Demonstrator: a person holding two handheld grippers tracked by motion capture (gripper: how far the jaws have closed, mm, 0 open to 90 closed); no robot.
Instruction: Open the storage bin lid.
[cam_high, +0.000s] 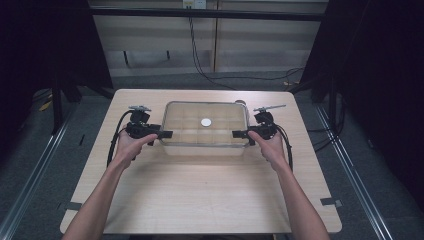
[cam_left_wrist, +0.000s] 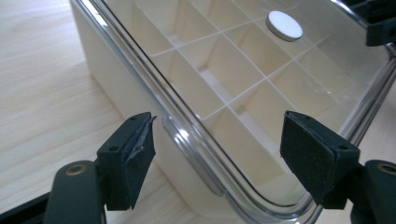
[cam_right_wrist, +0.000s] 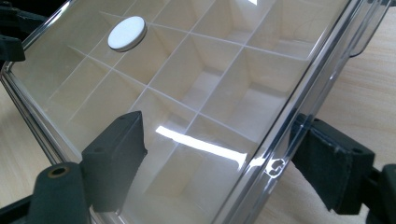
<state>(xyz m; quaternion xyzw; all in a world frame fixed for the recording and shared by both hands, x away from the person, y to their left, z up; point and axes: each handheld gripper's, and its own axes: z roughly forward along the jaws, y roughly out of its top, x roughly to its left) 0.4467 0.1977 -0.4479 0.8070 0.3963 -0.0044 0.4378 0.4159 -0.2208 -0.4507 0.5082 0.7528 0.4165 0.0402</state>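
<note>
1. Pale wood table (cam_high: 200, 190) on grey floor (cam_high: 60, 150), dark curtains either side.
2. Clear compartment box (cam_high: 205, 131) sits mid-table, white disc (cam_high: 206, 122) on its lid.
3. Left hand-held gripper (cam_high: 167, 134) and right hand-held gripper (cam_high: 236, 134), jaws spread, straddle the box's ends.

- I see a pale wood-grain rectangular table (cam_high: 200, 195) standing on grey carpeted floor (cam_high: 45, 170).
- Behind it I make out a beige panelled back wall (cam_high: 260, 45) crossed by a dark horizontal bar (cam_high: 210, 14).
- Black cables (cam_high: 200, 65) hang down the wall and trail across the floor.
- Black curtains (cam_high: 380, 75) darken both sides.
</note>
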